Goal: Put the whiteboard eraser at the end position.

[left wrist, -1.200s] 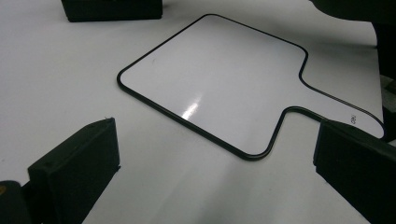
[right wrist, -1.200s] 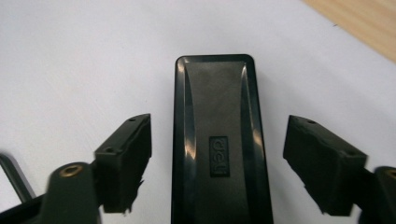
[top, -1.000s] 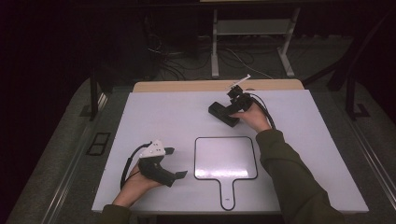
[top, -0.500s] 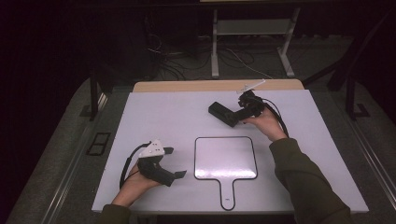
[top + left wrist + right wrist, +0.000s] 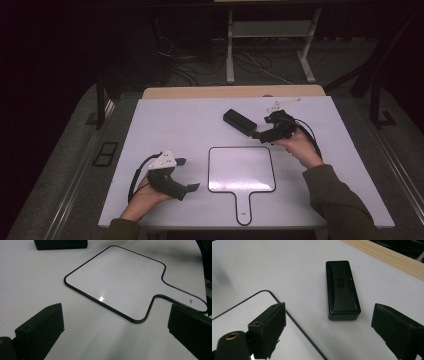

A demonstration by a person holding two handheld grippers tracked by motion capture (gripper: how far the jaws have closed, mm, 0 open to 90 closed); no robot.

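The table [image 5: 150,125] carries one paddle board [image 5: 242,169], white with a black rim and a single handle, and one black box [image 5: 238,120], which lies flat beyond the board. There are two grippers, the left gripper [image 5: 184,175] and the right gripper [image 5: 256,134], each with two black jaws spread apart and each held by one hand, so two hands come in from the near edge
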